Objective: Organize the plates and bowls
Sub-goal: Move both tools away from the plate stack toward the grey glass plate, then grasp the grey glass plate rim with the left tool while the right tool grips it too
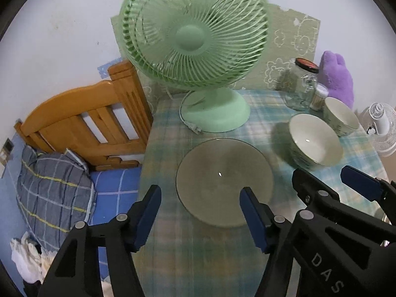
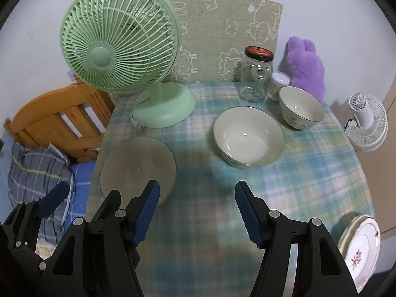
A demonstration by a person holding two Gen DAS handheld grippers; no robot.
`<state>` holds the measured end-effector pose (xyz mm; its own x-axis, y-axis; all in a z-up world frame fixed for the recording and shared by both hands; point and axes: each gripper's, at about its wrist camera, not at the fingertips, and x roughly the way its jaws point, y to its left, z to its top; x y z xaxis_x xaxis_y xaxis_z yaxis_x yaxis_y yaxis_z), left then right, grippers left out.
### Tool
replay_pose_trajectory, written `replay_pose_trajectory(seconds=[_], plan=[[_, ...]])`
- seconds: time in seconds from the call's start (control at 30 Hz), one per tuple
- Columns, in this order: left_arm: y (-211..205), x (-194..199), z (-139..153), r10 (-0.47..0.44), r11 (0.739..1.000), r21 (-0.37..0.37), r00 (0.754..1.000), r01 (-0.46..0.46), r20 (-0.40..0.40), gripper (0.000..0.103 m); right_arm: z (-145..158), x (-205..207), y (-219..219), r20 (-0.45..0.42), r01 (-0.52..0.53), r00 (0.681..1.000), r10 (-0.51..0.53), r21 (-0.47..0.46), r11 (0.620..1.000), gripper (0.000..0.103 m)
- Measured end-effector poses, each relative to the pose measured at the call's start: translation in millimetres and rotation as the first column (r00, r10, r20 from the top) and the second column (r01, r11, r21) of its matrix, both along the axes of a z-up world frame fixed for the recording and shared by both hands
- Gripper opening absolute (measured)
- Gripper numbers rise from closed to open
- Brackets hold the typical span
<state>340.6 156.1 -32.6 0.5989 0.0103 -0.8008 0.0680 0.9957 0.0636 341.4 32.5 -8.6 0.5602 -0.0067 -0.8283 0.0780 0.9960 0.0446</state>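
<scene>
A flat olive-grey plate [image 1: 224,180] lies on the checked tablecloth; it also shows in the right wrist view [image 2: 137,164]. A large pale bowl [image 2: 248,136] sits right of it, also in the left wrist view [image 1: 314,141]. A smaller bowl [image 2: 300,107] stands behind it, also in the left wrist view [image 1: 340,116]. A stack of plates, the top one white with red flowers [image 2: 362,245], sits at the table's near right edge. My left gripper [image 1: 200,215] is open and empty over the grey plate's near edge. My right gripper [image 2: 196,212] is open and empty above bare cloth.
A green desk fan [image 2: 118,49] stands at the back left with its cord on the cloth. A glass jar [image 2: 256,76], a small cotton-swab container [image 2: 278,86] and a purple plush [image 2: 307,66] are at the back right. A wooden bed headboard [image 1: 84,121] lies left of the table.
</scene>
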Motion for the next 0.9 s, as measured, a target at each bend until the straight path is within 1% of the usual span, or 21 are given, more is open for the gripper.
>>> replay_pose_trajectory(seconds=[0.23, 0.33, 0.4, 0.43, 0.47, 0.5, 0.57, 0.63, 0.67, 0.7, 0.73, 0.77, 0.8, 0.83, 0.9], plan=[[10.9, 39.2, -27.1, -0.010, 1.000, -0.028, 0.999, 0.009, -0.035, 0.067, -24.7, 44.4, 15.2, -0.020, 0.040, 0.999, -0.040, -0.031, 0.999, 0.067], [11.7, 49.1, -34.9, -0.019, 1.000, -0.022, 0.999, 0.018, -0.038, 0.066, -33.3, 55.0, 17.9, -0.026, 0.057, 0.998, -0.058, -0.031, 0.998, 0.067], [12.0, 53.4, -40.0, -0.023, 1.000, -0.019, 0.999, 0.022, -0.046, 0.062, -39.7, 61.4, 19.4, -0.034, 0.062, 0.997, -0.063, -0.034, 0.997, 0.067], [13.0, 55.6, -42.8, -0.015, 1.000, -0.019, 0.999, 0.015, -0.052, 0.057, -42.6, 63.6, 20.2, -0.038, 0.063, 0.997, -0.064, -0.035, 0.997, 0.067], [14.3, 58.5, -46.9, -0.007, 1.000, -0.021, 0.998, 0.005, -0.063, 0.054, -45.3, 66.3, 20.8, -0.042, 0.064, 0.997, -0.066, -0.037, 0.997, 0.067], [16.0, 60.9, -50.5, -0.004, 1.000, -0.025, 0.997, 0.002, -0.073, 0.054, -47.7, 67.8, 20.4, -0.046, 0.066, 0.997, -0.067, -0.036, 0.997, 0.067], [17.0, 63.8, -57.3, 0.001, 1.000, -0.028, 0.996, -0.003, -0.093, 0.044, -53.5, 69.9, 21.1, -0.056, 0.070, 0.996, -0.071, -0.035, 0.997, 0.067], [16.9, 64.9, -61.1, -0.004, 1.000, -0.024, 0.995, 0.002, -0.099, 0.041, -60.4, 72.8, 22.3, -0.073, 0.070, 0.995, -0.072, -0.030, 0.997, 0.067], [16.4, 64.9, -62.7, -0.008, 1.000, -0.024, 0.995, 0.006, -0.102, 0.039, -63.8, 74.5, 22.8, -0.081, 0.071, 0.994, -0.073, -0.028, 0.997, 0.065], [15.5, 65.5, -64.5, -0.013, 1.000, -0.025, 0.994, 0.010, -0.110, 0.037, -65.6, 75.3, 23.3, -0.087, 0.070, 0.994, -0.072, -0.024, 0.997, 0.059], [15.6, 66.2, -66.1, -0.013, 1.000, -0.027, 0.993, 0.010, -0.118, 0.034, -67.2, 75.9, 23.5, -0.093, 0.069, 0.993, -0.071, -0.018, 0.997, 0.055], [15.7, 66.6, -67.4, -0.012, 1.000, -0.025, 0.992, 0.009, -0.123, 0.032, -69.5, 76.8, 23.6, -0.101, 0.071, 0.992, -0.072, -0.016, 0.997, 0.050], [16.1, 67.1, -68.0, -0.011, 1.000, -0.022, 0.993, 0.008, -0.121, 0.031, -71.3, 77.6, 23.2, -0.106, 0.074, 0.992, -0.075, -0.014, 0.997, 0.043], [16.6, 66.9, -68.0, -0.008, 1.000, -0.020, 0.993, 0.005, -0.118, 0.028, -72.1, 78.2, 23.6, -0.108, 0.073, 0.991, -0.074, -0.011, 0.997, 0.040], [17.5, 66.5, -67.1, -0.008, 1.000, -0.025, 0.993, 0.005, -0.116, 0.024, -72.4, 79.2, 24.8, -0.106, 0.067, 0.992, -0.068, -0.010, 0.998, 0.026]])
